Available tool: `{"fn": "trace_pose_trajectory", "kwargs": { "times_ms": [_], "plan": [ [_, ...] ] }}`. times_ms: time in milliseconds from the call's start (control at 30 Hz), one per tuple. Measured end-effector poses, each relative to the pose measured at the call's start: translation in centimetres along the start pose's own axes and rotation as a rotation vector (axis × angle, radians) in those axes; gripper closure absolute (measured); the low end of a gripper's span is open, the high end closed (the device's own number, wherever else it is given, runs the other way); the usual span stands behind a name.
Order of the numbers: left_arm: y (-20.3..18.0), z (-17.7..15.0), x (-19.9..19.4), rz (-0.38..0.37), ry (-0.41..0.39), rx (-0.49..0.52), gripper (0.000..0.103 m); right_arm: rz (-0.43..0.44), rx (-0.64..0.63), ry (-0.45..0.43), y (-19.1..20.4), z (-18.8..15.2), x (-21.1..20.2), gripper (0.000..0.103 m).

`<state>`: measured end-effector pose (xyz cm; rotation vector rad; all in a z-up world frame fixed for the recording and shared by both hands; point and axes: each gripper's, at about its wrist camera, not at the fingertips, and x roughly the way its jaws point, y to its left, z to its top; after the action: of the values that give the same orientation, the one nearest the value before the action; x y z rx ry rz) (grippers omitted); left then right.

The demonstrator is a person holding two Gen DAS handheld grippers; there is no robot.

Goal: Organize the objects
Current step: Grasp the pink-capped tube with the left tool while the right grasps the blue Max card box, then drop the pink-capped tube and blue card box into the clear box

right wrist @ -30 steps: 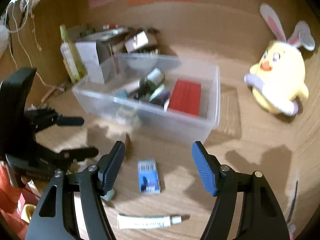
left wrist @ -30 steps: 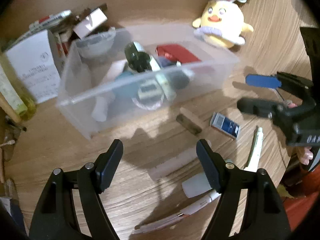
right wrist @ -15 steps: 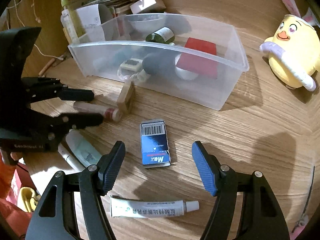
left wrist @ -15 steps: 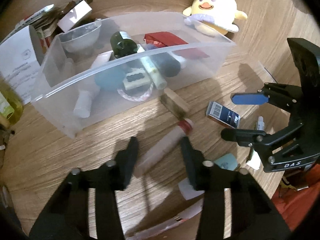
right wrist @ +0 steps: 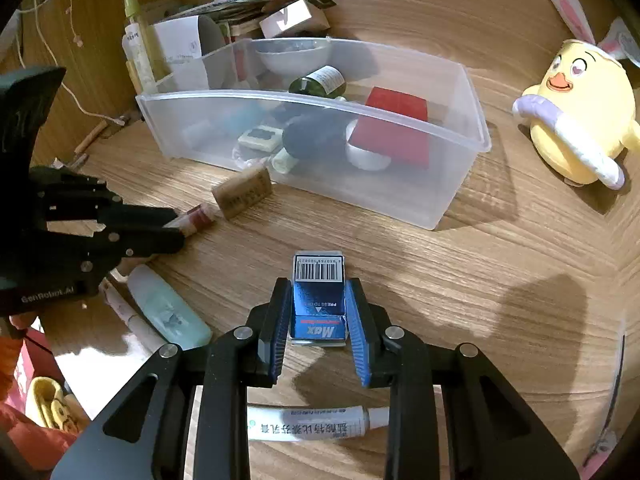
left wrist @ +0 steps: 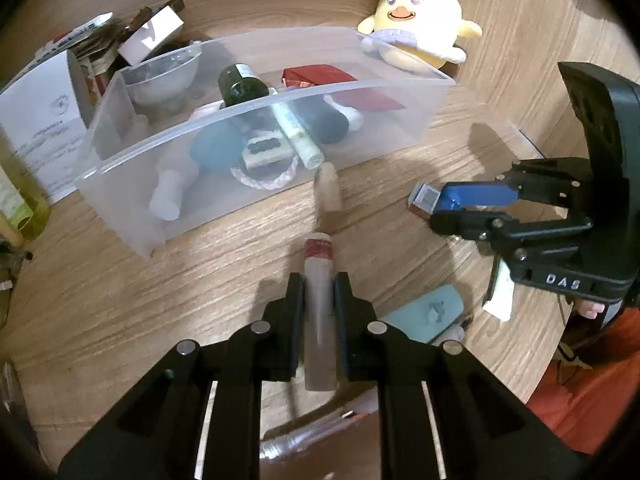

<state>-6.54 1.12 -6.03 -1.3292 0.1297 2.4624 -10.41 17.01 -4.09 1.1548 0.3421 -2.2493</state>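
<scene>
A clear plastic bin [left wrist: 256, 116] [right wrist: 460, 140] holds a green bottle, a red box, a bowl and several small items. My left gripper [left wrist: 318, 292] is shut on a slim tube with a red band [left wrist: 319, 280], which lies on the wooden table; it also shows in the right wrist view [right wrist: 192, 218]. My right gripper [right wrist: 318, 304] is shut on a blue staple box with a barcode [right wrist: 319, 292], also seen in the left wrist view [left wrist: 426, 199].
A cork block [right wrist: 242, 192] lies in front of the bin. A pale green case [right wrist: 168, 312], a white ointment tube [right wrist: 316, 424] and pens lie near me. A yellow plush chick [right wrist: 576, 116] sits to the right. Bottles and cartons [right wrist: 172, 48] stand behind the bin.
Both grippers came down and forward and went from open to shut: the left closed on the red-banded tube, the right on the blue staple box.
</scene>
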Motion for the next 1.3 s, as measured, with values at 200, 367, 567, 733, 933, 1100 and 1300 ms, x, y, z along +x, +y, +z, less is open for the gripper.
{"fn": "trace_pose_trajectory", "kwargs": {
  "times_ms": [200, 367, 567, 733, 933, 1100, 1300],
  "plan": [
    [1.0, -0.5, -1.0, 0.035, -0.025, -0.056, 0.089, 0.006, 0.024, -0.044, -0.1, 0.3, -1.4, 0.078],
    [1.7, -0.1, -2.8, 0.042, -0.09, -0.096, 0.089, 0.01, 0.044, -0.1, -0.2, 1.1, -3.0, 0.078],
    [2.0, 1.3, -5.1, 0.037, -0.19, -0.128, 0.089, 0.013, 0.061, -0.193, -0.5, 2.5, -5.4, 0.078],
    [2.5, 3.2, -6.9, 0.009, -0.272, -0.154, 0.089, 0.014, 0.079, -0.276, -0.9, 4.4, -7.0, 0.078],
    [3.3, 5.7, -8.0, 0.012, -0.329, -0.177, 0.089, 0.022, 0.077, -0.349, -0.6, 7.3, -7.9, 0.078],
    [4.1, 7.9, -7.7, 0.034, -0.338, -0.193, 0.089, 0.003, 0.067, -0.361, -0.3, 9.8, -7.0, 0.078],
    [5.3, 9.9, -5.9, 0.049, -0.311, -0.224, 0.089, -0.001, 0.093, -0.296, -1.4, 11.6, -3.5, 0.078]
  ]
}}
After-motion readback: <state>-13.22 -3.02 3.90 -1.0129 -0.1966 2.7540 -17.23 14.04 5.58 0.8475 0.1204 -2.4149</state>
